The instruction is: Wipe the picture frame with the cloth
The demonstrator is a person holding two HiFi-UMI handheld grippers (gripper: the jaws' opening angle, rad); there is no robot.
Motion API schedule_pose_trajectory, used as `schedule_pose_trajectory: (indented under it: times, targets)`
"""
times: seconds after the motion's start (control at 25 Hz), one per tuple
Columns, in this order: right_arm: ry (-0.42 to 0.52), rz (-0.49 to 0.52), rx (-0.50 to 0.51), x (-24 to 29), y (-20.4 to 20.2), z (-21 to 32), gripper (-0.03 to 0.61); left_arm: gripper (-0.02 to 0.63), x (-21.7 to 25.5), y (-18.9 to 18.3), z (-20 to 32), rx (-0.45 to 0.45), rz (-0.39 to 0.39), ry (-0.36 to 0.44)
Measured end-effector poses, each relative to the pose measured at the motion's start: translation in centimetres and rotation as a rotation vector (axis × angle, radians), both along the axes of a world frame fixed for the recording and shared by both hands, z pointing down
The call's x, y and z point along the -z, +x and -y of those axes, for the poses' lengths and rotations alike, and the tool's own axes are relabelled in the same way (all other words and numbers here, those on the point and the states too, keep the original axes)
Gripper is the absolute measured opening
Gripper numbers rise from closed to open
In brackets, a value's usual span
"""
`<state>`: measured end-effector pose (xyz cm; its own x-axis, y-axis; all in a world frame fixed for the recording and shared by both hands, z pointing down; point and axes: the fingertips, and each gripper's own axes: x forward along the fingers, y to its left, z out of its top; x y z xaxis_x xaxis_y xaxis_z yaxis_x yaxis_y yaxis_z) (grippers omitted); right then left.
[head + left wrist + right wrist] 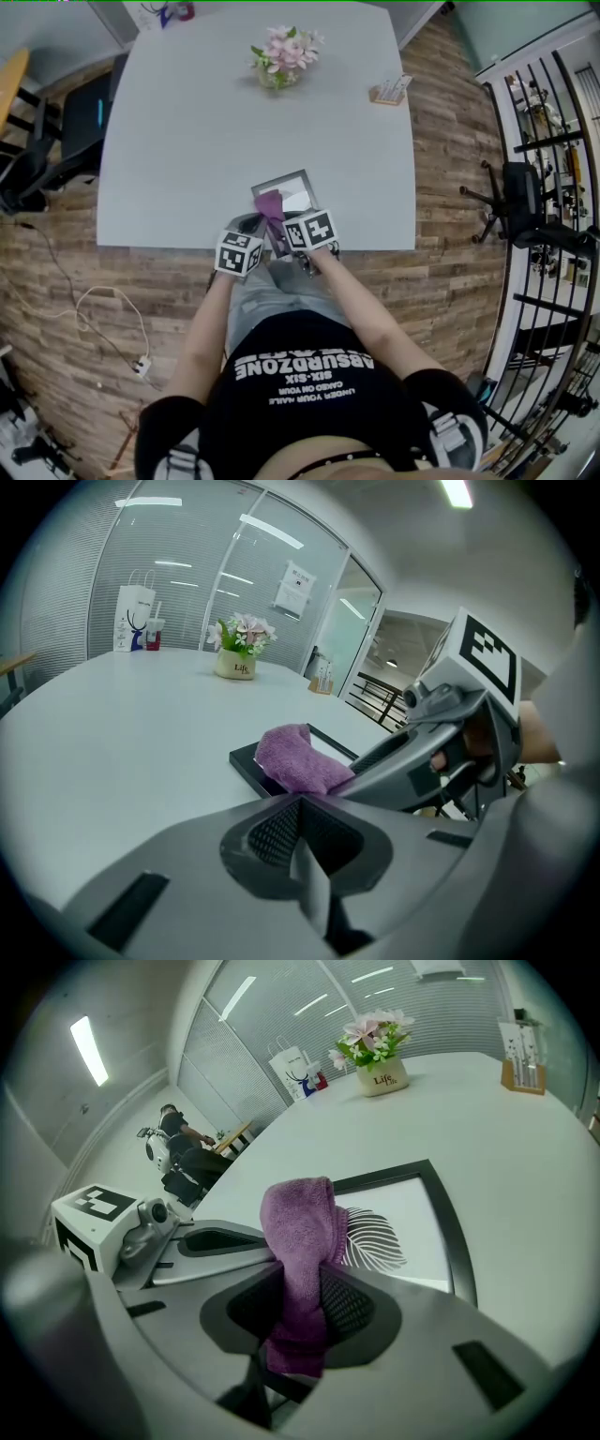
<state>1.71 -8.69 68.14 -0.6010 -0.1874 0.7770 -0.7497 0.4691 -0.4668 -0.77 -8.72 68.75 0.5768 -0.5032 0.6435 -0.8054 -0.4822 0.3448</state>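
Note:
The picture frame [292,190] lies flat near the table's front edge, black-rimmed with a white print of a feather [375,1237]. A purple cloth [271,207] rests on its near left corner. My right gripper [300,1290] is shut on the cloth [298,1232], which rises from between the jaws and folds over onto the frame [448,1232]. My left gripper [300,804] sits just left of it, jaws together with nothing seen between them, its tips right before the cloth [294,759] and the frame's dark edge [246,762]. Both marker cubes [239,253] [311,230] hover at the table edge.
A pot of pink flowers [284,56] and a small card holder [389,91] stand at the far side of the white table [187,141]. Bags [136,619] sit at the far edge. Chairs [56,131] stand left, a black railing [553,169] right.

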Motion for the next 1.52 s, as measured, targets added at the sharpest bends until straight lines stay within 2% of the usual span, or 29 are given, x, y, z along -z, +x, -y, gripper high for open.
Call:
schedule_pose_trajectory:
  times: [0.32, 0.6, 0.92, 1.16, 1.52]
  targets:
    - [-0.056, 0.023, 0.002, 0.0, 0.6, -2.0, 0.12, 0.015, 0.0, 0.2, 0.1, -0.013, 0.015, 0.017]
    - [-0.092, 0.022, 0.053, 0.3, 0.9, -4.3, 0.12, 0.015, 0.0, 0.1, 0.3, -0.015, 0.013, 0.016]
    - [-0.041, -0.02, 0.106, 0.2, 0.7, -4.7, 0.12, 0.015, -0.3, 0.1, 0.3, -0.014, 0.021, 0.017]
    - [0.07, -0.125, 0.201, 0.0, 1.2, -4.2, 0.12, 0.015, -0.3, 0.1, 0.5, -0.013, 0.015, 0.014]
    - [0.121, -0.201, 0.22, -0.2, 3.0, -3.9, 0.12, 0.015, -0.1, 0.1, 0.3, -0.014, 0.016, 0.014]
